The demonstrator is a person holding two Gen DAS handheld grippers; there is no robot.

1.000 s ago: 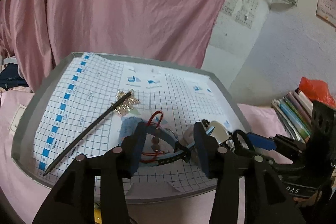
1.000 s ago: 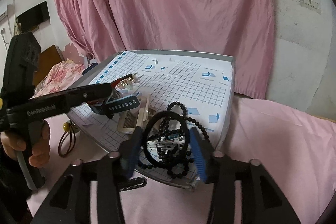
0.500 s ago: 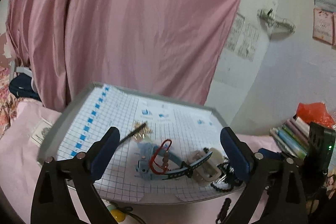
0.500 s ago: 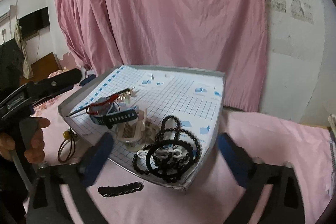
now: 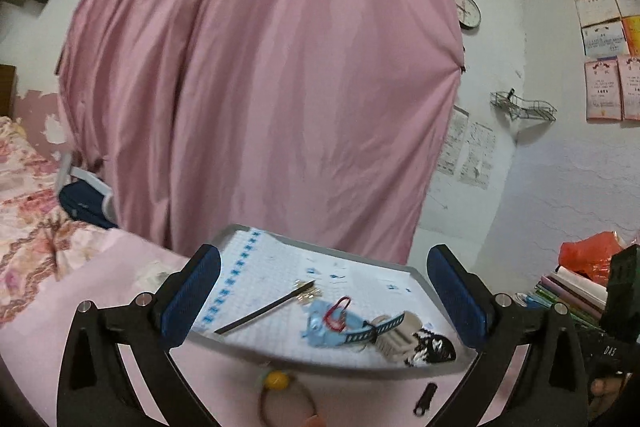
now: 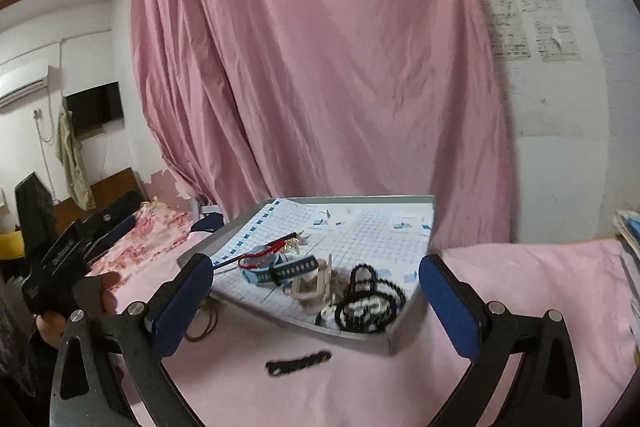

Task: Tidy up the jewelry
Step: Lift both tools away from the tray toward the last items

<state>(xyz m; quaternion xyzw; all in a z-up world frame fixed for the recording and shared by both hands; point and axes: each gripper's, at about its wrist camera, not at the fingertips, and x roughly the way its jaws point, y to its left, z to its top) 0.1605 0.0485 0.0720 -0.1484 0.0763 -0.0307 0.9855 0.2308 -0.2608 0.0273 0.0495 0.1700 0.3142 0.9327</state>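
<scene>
A grey tray lined with grid paper holds the jewelry. On it lie a black hair stick with a gold ornament, a blue watch band with a red cord, a beige claw clip and black bead bracelets. My left gripper stands wide open above and before the tray, empty. My right gripper is also wide open and empty, back from the tray.
On the pink cloth lie a brown hair tie with a yellow bead and a black hair clip in front of the tray. Books are stacked at the right. A hand holds the other gripper's handle at the left.
Both grippers opened wide and pulled back and up from the tray, leaving the watch band and the bracelets lying on it.
</scene>
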